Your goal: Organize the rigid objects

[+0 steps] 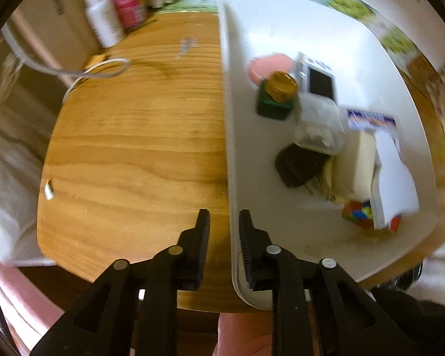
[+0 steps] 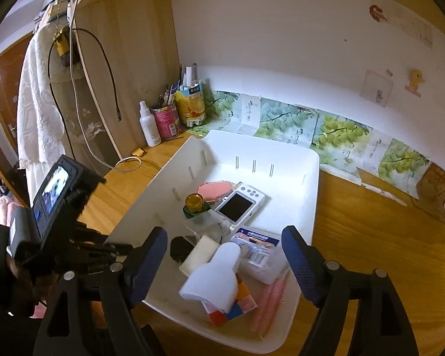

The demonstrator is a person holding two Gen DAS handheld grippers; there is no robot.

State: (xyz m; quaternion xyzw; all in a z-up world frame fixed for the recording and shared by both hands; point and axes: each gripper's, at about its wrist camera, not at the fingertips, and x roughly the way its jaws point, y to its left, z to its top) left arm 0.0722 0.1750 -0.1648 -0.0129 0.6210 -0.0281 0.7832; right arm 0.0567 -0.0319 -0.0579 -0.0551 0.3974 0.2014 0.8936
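Left tool (image 1: 224, 225) straddles the near left wall of the white bin (image 1: 281, 23), one finger outside over the desk (image 1: 133, 148), one inside; a visible gap remains on each side of the wall, so the tool is released, not clamped. Right tool (image 2: 224, 255) stands wide apart above the bin's near end, nothing between its fingers, pads free

Contents observed ahead of the right tool: white spray bottle (image 2: 216, 279) directly between and just beyond its fingers, lying atop a colour cube (image 2: 231, 308); pink roller (image 2: 268, 302) beside its right finger; blue-labelled clear box (image 2: 258, 249), cream block (image 2: 200, 256) and black plug (image 2: 179, 247) just further on; white handheld device (image 2: 240, 204), gold-capped green jar (image 2: 195, 204) and pink disc (image 2: 215, 191) further still

Step judged: items are gathered in the bin and both tools are letting go; the task appears near its end, or a further item awaits collection

Next move calls for lifting the left tool straight off the wall without dragging the bin

Orientation: the bin's long axis runs away from both tools toward the wall; the spray bottle lies tilted, its narrow top pointing away from the right tool
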